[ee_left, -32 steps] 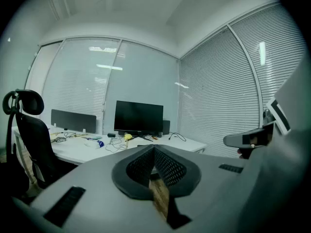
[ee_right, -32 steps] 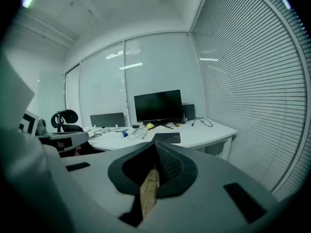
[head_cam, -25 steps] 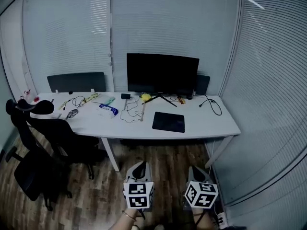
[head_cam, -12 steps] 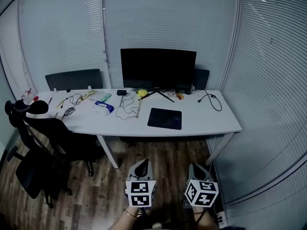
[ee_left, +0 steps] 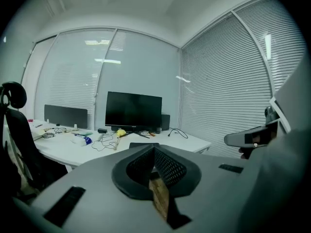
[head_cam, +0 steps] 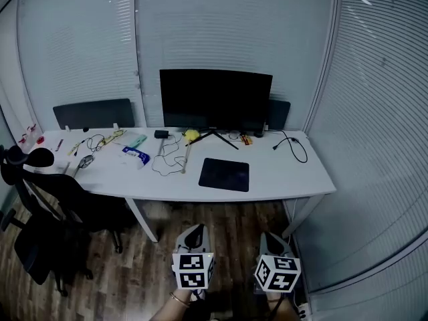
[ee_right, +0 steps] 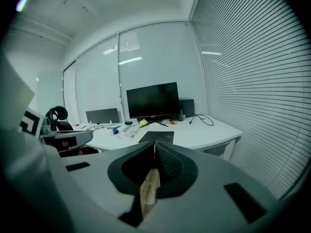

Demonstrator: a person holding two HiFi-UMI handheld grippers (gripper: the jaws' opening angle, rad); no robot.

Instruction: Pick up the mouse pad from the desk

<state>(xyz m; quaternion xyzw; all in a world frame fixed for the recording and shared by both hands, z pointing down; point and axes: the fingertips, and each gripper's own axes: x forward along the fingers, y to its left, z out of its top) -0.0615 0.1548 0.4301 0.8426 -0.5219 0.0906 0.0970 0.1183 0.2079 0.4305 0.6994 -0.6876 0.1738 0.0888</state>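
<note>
A black mouse pad lies flat on the white desk, in front of the monitor and right of centre. It also shows in the left gripper view as a dark mouse pad and in the right gripper view as a dark mouse pad. My left gripper and right gripper hover over the wooden floor, well short of the desk's near edge. Both point toward the desk. The left gripper has its jaws together and nothing in them. The right gripper is likewise shut and empty.
A black monitor stands at the back of the desk. Cables, a yellow object, a blue-white packet and small items lie to the left. A black office chair stands at the desk's left. Blinds line the right side.
Both grippers and the head have moved toward the desk. The desk and mouse pad now sit lower and larger in the head view. Both jaws stay shut.
</note>
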